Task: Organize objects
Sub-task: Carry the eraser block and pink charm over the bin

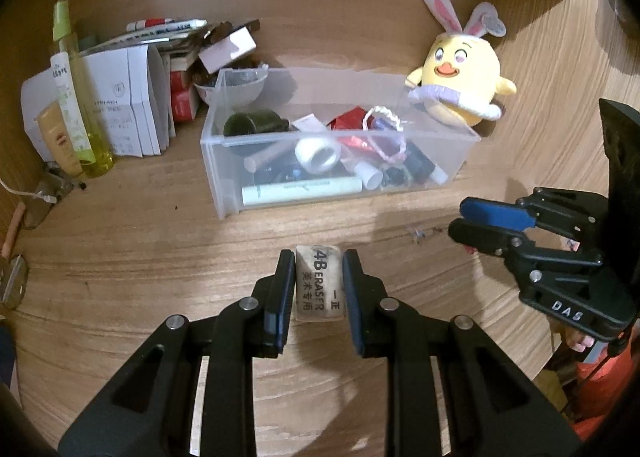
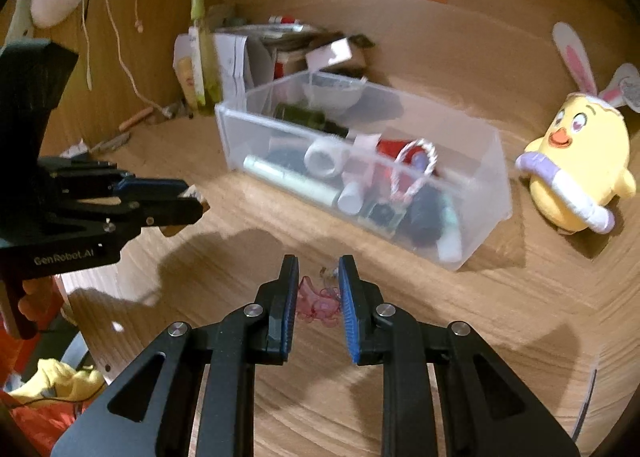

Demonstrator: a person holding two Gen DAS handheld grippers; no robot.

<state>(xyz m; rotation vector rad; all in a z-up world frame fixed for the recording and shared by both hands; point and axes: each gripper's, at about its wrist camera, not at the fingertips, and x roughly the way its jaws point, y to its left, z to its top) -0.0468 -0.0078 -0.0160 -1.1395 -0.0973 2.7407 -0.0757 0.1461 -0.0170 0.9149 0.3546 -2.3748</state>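
**Holding two small things over the wooden desk**

Gripping tight, the left tongs (image 1: 318, 289) hold a white rectangular rubber eraser with black "4B" print (image 1: 319, 285). The blue pads press on its two long sides. It sits between them, above the wooden desk (image 1: 160, 257).

The right tongs (image 2: 319, 297) are closed down on a small pink see-through plastic thing (image 2: 318, 305). I cannot tell what it is. It looks thin and bendy, and only its edges stick out past the pads.

Behind both is a clear plastic box with no lid (image 1: 440, 161). It is already full of bits: a white tape roll (image 1: 318, 155), a dark green bottle (image 1: 252, 123), a pale green tube (image 1: 300, 191) and red wrappers. A yellow plush chick with bunny ears (image 1: 464, 77) stands just beside the box's far corner.

I think the eraser will be easy to carry. It is light, a bit squashy and not slippery, so a grip on the flat sides is good. The pink thing looks light too, but it may snap or slip out if squeezed too hard. It is best held across its widest part.

Both things probably go in the box next. Dropping them gently into a free gap looks best.
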